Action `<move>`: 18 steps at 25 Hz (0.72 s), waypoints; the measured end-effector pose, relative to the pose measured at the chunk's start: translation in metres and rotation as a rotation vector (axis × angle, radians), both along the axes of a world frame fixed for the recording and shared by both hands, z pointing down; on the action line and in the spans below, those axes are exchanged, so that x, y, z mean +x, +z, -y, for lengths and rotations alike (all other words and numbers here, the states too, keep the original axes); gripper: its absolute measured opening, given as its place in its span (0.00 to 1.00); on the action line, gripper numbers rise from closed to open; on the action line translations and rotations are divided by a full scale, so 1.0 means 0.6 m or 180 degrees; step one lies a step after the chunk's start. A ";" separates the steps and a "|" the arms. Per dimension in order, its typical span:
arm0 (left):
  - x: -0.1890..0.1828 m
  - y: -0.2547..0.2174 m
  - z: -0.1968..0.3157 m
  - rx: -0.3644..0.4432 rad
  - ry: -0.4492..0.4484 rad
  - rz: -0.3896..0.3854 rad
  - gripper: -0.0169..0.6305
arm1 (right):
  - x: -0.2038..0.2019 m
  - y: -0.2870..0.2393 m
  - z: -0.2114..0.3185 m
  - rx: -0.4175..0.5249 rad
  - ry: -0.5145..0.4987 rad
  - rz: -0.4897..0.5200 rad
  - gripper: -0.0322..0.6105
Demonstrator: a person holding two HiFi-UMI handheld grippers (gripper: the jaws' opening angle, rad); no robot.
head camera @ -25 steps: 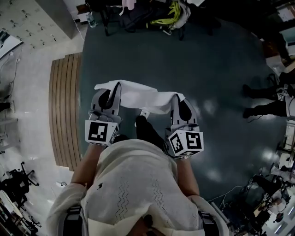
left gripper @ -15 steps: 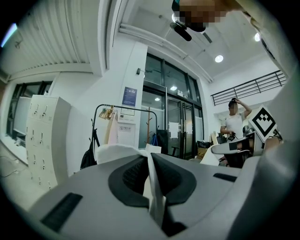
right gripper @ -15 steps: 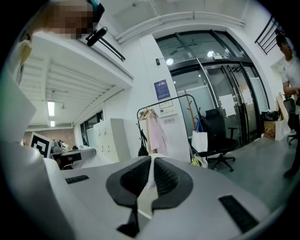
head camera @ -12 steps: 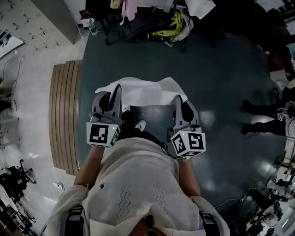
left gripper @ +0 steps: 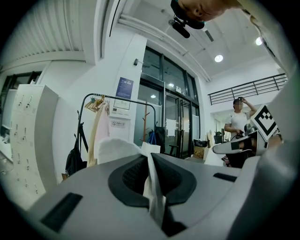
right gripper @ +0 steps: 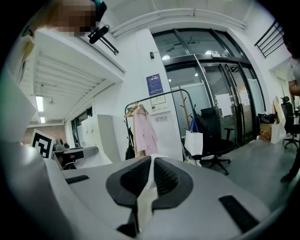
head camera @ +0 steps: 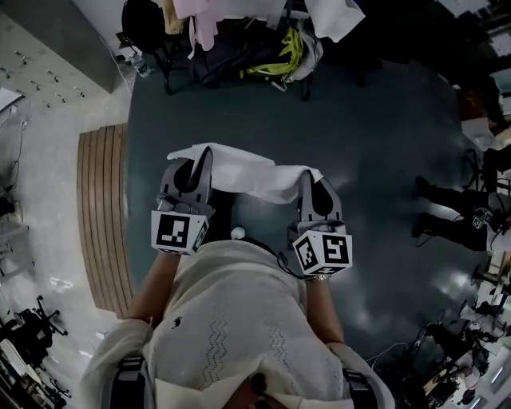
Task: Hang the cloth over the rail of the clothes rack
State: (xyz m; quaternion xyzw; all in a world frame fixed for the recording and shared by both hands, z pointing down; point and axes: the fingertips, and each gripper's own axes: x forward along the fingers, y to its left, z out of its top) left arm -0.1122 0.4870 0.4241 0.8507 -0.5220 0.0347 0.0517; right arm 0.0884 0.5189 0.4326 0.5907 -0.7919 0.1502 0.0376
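A white cloth is stretched between my two grippers in front of the person's body, above the dark floor. My left gripper is shut on its left end, and that end bunches past the fingertips as the cloth in the left gripper view. My right gripper is shut on the right end, where a strip of cloth runs through the pads. The clothes rack stands ahead at the top of the head view, loaded with garments. Its dark rail shows in the left gripper view, and the rack's rail in the right gripper view.
A slatted wooden platform lies to the left on the floor. Another person's legs are at the right edge. Near the rack are a black backpack, a white bag and an office chair. White lockers line the left wall.
The rack has come further into the top of the head view as the person moved toward it. The cloth billowed up half a second ago and now sags between the grippers again.
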 end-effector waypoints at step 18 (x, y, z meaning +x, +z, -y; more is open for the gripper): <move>-0.080 -0.062 0.465 0.0206 0.0118 -0.0075 0.06 | -0.076 -0.056 0.453 0.0129 0.0104 -0.0044 0.09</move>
